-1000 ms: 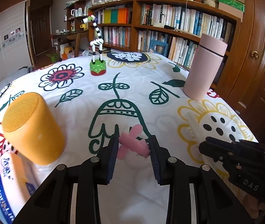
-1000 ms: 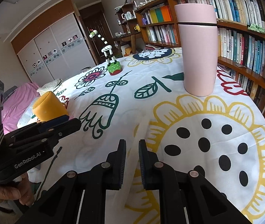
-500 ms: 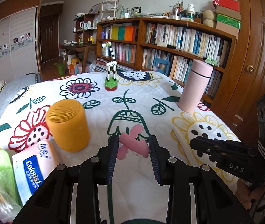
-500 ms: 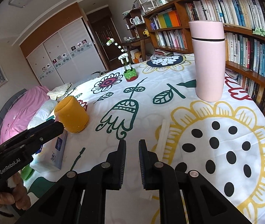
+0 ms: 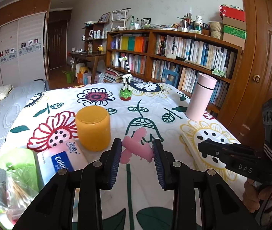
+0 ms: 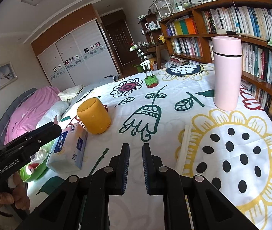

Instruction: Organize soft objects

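The pink soft toy (image 5: 137, 147), shaped a little like a butterfly, is clamped between the two blue pads of the left gripper (image 5: 137, 154) and is held above the flowered cloth (image 5: 151, 103). Only the left wrist view shows it; in the right wrist view the left gripper (image 6: 24, 142) is seen from the side at the left edge, and the toy is hidden there.

The right gripper (image 6: 136, 162) has its jaws almost together, with a narrow gap and nothing between them. It hangs over the cloth, near a white stick (image 6: 183, 147) that lies beside the yellow sunflower print.

Just left of the toy stands an orange cylinder (image 5: 93, 127), and in front of it lies a tissue pack (image 5: 63, 159). The pack touches a green bowl (image 5: 11, 157) that holds a plastic bag with small things; the right wrist view shows only a small part of this bowl (image 6: 33, 170). Farther away stand a pink flask (image 5: 201, 96) near the bookshelf (image 5: 174, 55), and a striped giraffe figure (image 5: 126, 80) on a green base. The right wrist view alone shows a bed with a pink cover (image 6: 26, 111).
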The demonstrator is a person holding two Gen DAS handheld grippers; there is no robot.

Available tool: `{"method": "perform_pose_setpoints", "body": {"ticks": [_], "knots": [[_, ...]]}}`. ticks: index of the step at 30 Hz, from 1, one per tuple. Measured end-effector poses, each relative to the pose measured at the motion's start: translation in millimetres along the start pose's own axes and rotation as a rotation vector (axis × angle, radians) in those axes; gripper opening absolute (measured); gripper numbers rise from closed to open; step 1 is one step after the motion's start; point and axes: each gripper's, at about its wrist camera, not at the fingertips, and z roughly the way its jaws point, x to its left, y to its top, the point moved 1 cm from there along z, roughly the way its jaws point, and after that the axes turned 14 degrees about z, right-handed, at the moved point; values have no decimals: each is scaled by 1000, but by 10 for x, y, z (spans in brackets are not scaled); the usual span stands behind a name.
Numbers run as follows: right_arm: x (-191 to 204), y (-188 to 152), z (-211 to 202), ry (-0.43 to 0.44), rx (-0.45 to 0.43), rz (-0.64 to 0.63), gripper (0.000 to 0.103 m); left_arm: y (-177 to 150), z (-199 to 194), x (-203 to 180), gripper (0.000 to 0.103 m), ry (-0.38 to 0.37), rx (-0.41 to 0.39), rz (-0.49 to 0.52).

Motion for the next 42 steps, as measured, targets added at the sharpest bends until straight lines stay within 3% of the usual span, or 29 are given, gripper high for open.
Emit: {"method": "perform_pose_setpoints", "body": {"ticks": [4,10,14,18,27,30,33,42], "knots": [[-64,8,-19,-33,-15,4,15,-52,-158,75,35,27,-15,-3],[-380,126,202,-154,13,43,15,-137,-302,230,35,56,-26,-34],[-498,181,345,-189,41,62,15,-205,-326,318,35,64,-20,-63],[-530,199,487,-229,65,58,24,-256,-357,384,35,71,-20,-81],[-486,108,693,-315,103,-10,24,-359,-511,570,35,103,-28,-115],[-460,91,687,-345,93,-31,18,-407,-574,654,35,120,-31,-129],[-494,104,645,-337,94,2,12,-457,-645,743,35,143,-36,-144],[-261,171,381,-221,40,59,11,-676,-830,1103,35,233,-27,-212]]}}
